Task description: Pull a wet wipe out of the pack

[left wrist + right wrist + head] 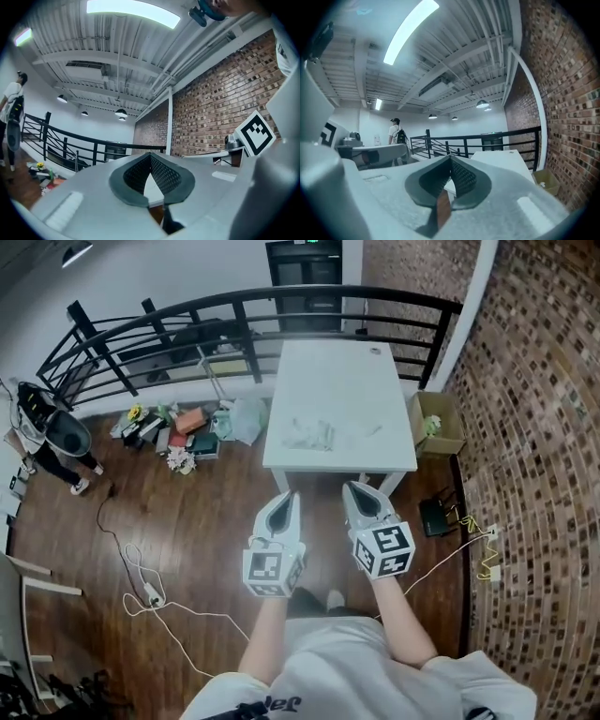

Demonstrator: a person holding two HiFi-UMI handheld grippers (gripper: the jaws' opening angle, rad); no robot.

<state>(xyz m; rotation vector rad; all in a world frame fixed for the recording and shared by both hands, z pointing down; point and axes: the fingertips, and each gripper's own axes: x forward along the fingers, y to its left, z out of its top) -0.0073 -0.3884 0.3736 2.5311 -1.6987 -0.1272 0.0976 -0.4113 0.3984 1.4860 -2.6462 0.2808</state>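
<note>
Right now both grippers are held out in front of the person, side by side and apart, pointing toward the white bench (342, 381), short of its near edge and over the wood floor (187, 531).

Left gripper (284, 501): jaws pressed together at the tips, nothing between them. Its own view confirms this (150, 157), with only the bench top showing past the closed tips.

Right gripper (353, 491): jaws also pressed together and empty, same in its own view (451, 158). It touches nothing.

Wipe pack (309, 435) lies flat on the near half of the bench, left of centre, well apart from both grippers and untouched. I cannot tell whether a wipe sticks out of it. A small dark item (375, 351) sits near the far right corner of the bench.

A cardboard box (436, 423) stands on the floor just right of the bench, against the brick wall (534, 427). A pile of clutter (178, 427) lies on the floor left of the bench, by the black railing (234, 310). Another person (56, 437) stands far left near the railing, also seen in the right gripper view (396, 133). A white cable (150, 596) runs loose over the floor at lower left.
</note>
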